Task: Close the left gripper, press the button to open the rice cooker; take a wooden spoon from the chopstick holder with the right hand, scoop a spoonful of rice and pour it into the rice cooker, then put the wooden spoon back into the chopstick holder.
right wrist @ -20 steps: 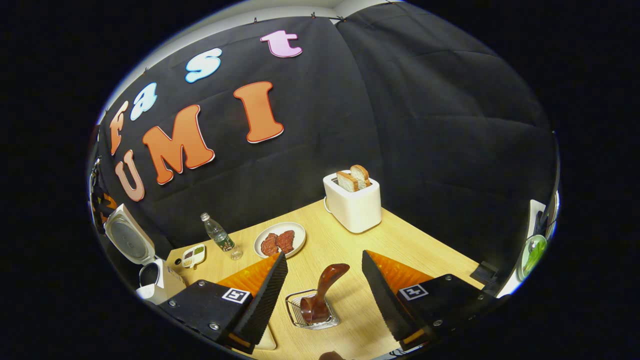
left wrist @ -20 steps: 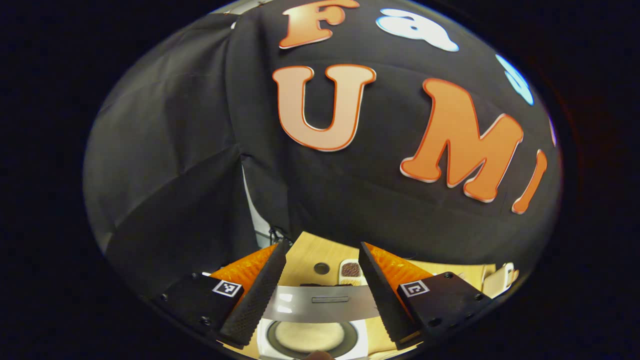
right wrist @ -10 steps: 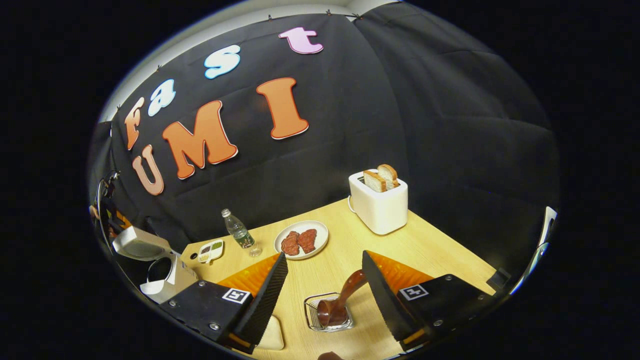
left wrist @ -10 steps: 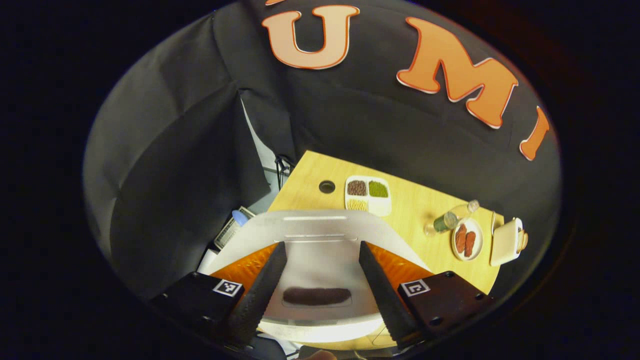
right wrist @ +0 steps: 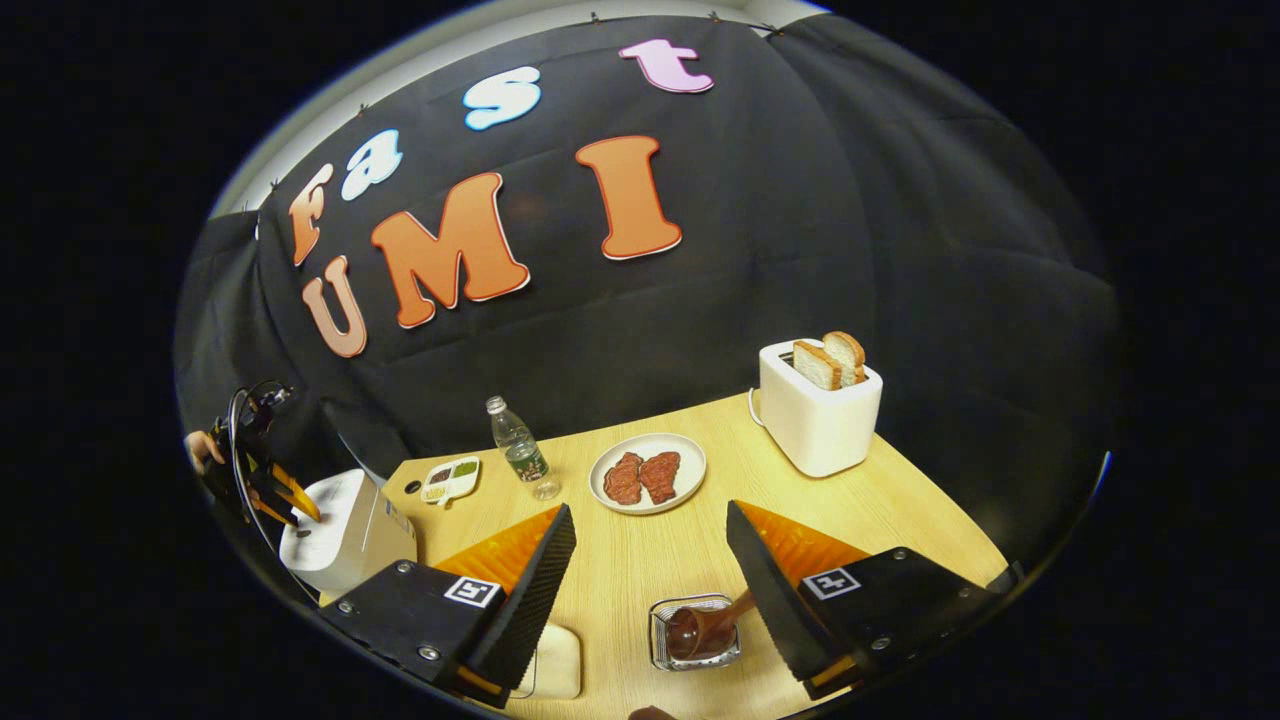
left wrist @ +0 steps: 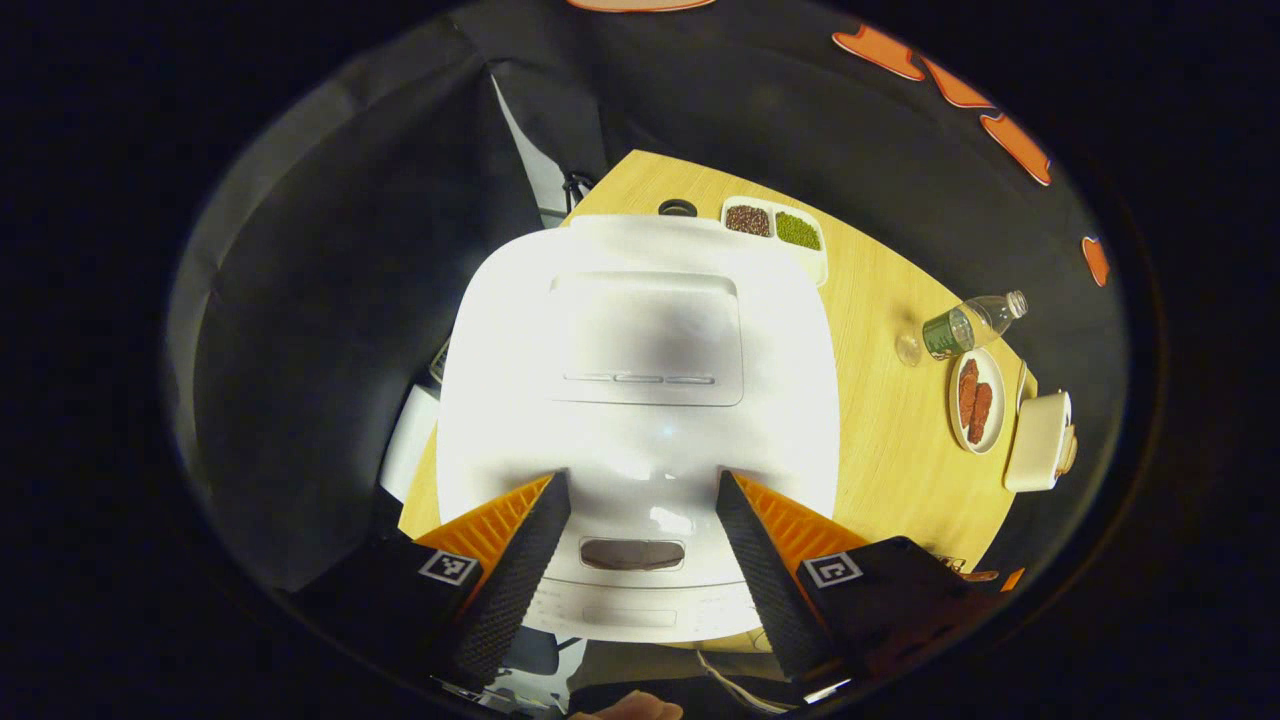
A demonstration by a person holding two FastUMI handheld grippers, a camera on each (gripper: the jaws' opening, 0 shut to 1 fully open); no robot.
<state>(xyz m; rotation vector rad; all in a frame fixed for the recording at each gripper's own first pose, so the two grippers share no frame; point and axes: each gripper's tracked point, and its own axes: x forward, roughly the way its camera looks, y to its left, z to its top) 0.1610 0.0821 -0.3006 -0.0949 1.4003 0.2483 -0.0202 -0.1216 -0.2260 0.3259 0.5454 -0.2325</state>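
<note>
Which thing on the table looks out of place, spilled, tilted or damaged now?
Nothing stands out. The rice cooker sits square with its lid down, the bottle stands upright beside the plate, the toaster holds two slices, and the wooden spoon rests in the chopstick holder. No spill shows on the table.

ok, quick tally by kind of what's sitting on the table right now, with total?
Rice cooker: 1
Toaster: 1
Bread slices in the toaster: 2
Plate of meat: 1
Water bottle: 1
Divided grain tray: 1
Wire chopstick holder: 1
Wooden spoon in the holder: 1
Total: 9
</note>
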